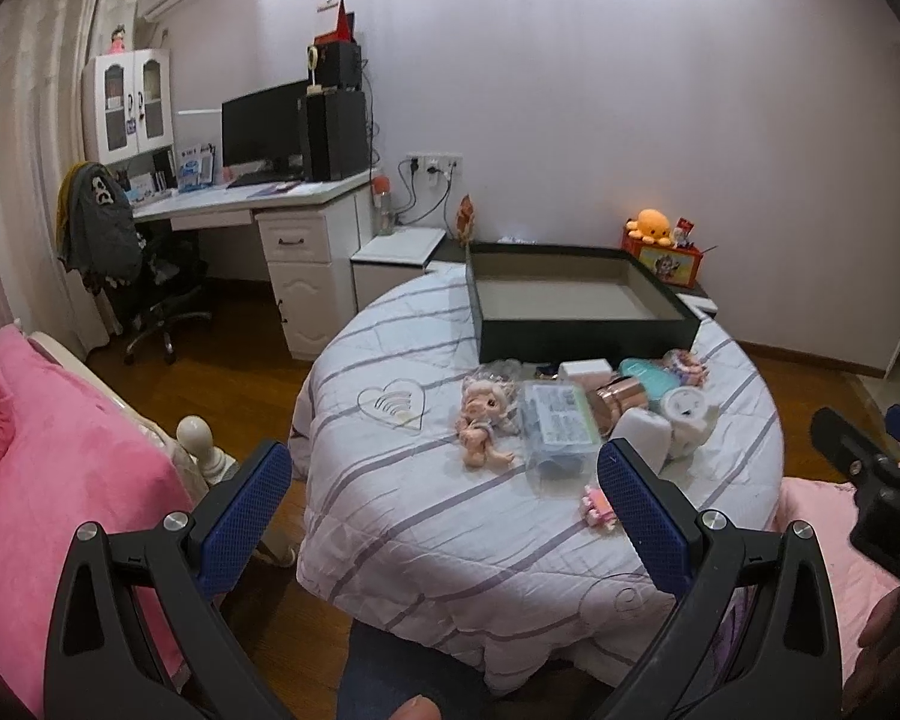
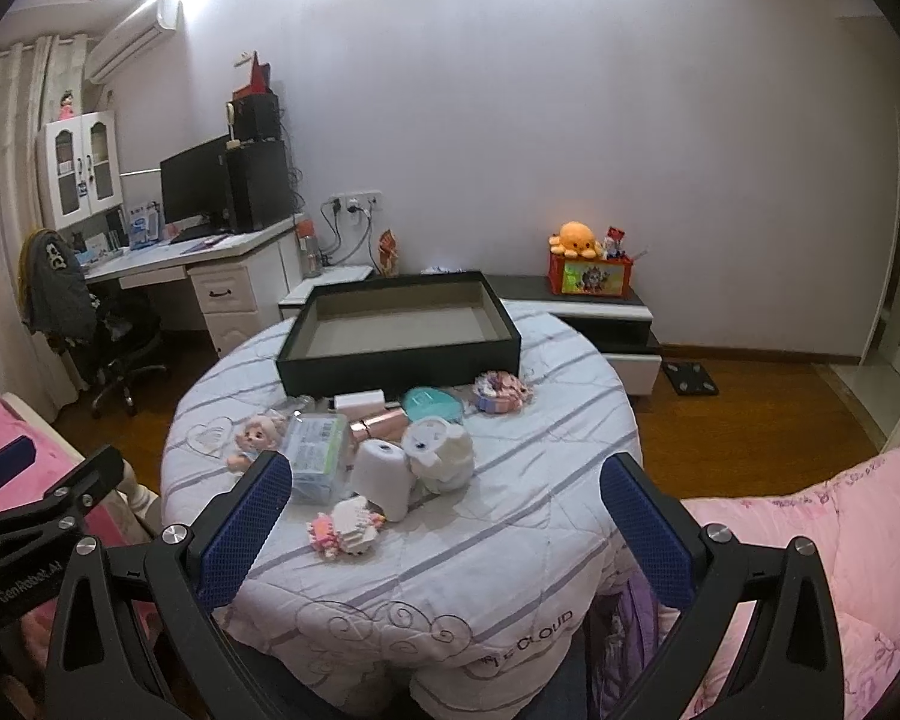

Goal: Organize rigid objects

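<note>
An empty black box (image 1: 582, 333) (image 2: 399, 354) stands at the far side of a round table under a white striped quilt (image 1: 426, 516) (image 2: 510, 516). In front of it lies a cluster: a doll (image 1: 483, 417) (image 2: 255, 441), a clear plastic case (image 1: 555, 426) (image 2: 315, 459), a copper tube (image 1: 618, 399) (image 2: 381, 425), a teal case (image 1: 651, 375) (image 2: 432, 405), white devices (image 2: 384, 477) (image 2: 441, 453), a pink brick toy (image 1: 597, 504) (image 2: 345, 528). My left gripper (image 1: 444, 468) and right gripper (image 2: 447, 483) are both open and empty, held short of the objects.
A desk (image 1: 258, 198) with monitor and an office chair (image 1: 144, 294) stand at the back left. A low cabinet (image 2: 600, 312) with an orange plush and toy box is behind the table. Pink bedding (image 1: 42, 450) (image 2: 810, 546) lies on both sides. The floor is wood.
</note>
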